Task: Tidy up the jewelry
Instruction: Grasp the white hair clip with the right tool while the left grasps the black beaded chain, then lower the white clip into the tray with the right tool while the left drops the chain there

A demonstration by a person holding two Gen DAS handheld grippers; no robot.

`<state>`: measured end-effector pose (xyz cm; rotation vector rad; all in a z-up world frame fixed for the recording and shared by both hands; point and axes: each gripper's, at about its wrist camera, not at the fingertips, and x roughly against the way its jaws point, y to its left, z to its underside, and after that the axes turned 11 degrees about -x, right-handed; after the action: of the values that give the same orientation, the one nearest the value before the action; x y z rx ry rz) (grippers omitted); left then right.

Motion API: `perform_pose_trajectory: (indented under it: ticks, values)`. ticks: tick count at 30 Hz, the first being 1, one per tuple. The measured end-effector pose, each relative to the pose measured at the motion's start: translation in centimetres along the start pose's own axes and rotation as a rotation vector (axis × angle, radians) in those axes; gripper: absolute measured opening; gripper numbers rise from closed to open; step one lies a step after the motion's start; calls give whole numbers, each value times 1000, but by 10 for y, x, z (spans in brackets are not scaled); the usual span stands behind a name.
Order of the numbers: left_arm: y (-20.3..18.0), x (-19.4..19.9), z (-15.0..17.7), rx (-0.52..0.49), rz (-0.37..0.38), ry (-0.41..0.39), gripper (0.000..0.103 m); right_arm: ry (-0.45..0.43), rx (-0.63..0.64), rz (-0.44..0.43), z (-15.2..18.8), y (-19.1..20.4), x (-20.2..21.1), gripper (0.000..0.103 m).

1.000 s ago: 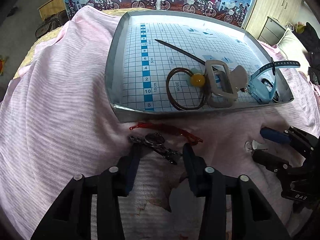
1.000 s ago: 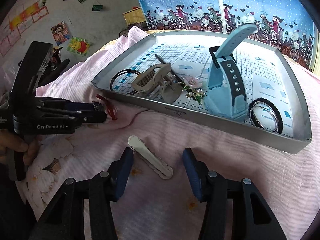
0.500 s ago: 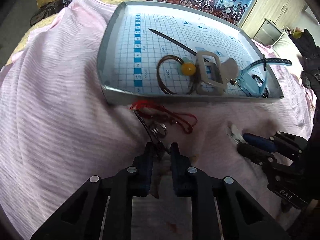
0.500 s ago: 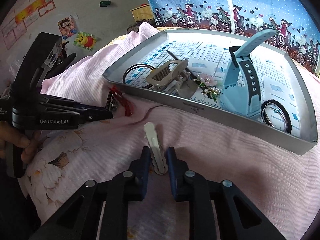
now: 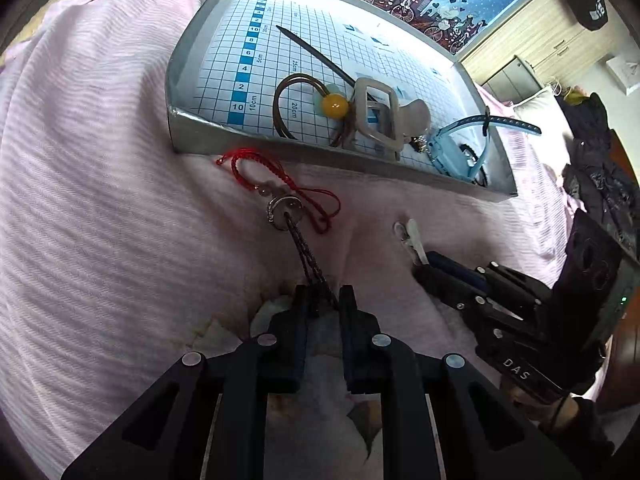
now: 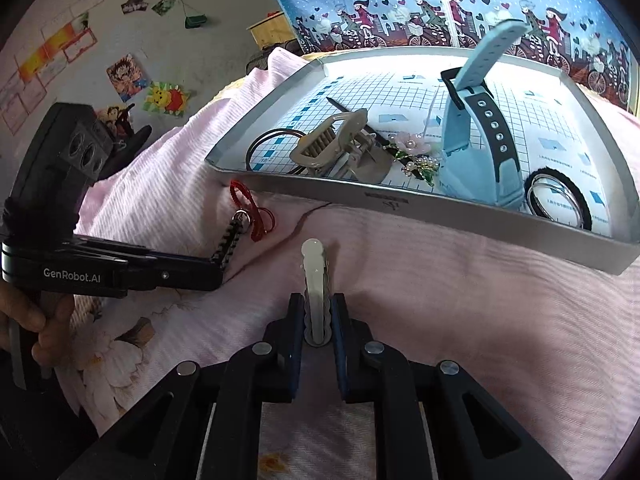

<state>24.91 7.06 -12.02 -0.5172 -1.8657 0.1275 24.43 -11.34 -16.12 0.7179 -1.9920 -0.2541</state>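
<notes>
Hair clip (image 6: 316, 280): pale, narrow, on the pink bedspread (image 6: 440, 280) just outside the tray's near edge; long axis points straight away from the right gripper toward that edge.
Right gripper (image 6: 316, 320): clenched on the clip's near end; far end juts out free.
Braided cord (image 5: 306, 256): dark, runs from the left gripper up to a metal ring (image 5: 284, 209); long axis also aims at the near edge, toward its left corner.
Left gripper (image 5: 322, 304): clamped on the cord's near end; ring hangs free beyond the tips.
Red string bracelet (image 5: 276, 184): on the bedspread under and around the ring, touching the near wall; whether tangled with the cord, cannot tell.
Tray (image 5: 200, 56): grid-lined floor holds a claw clip (image 5: 380, 116), blue watch (image 6: 480, 140), hair ties.
Key relation: both held pieces lie short of the near wall, tray directly ahead; right gripper nearer the middle, left nearer the left corner.
Judgement: each needs lift over the wall, then forward.
</notes>
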Motion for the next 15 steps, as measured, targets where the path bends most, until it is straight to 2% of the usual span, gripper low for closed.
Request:
perform_pose_trajectory:
  ticks: [9, 15]
  values:
    - [-9, 12, 4, -36, 31, -18, 11, -56, 25, -14, 1, 8, 7, 13]
    - [-13, 15, 1, -14, 71, -51, 11, -116, 0, -9, -3, 6, 14, 13]
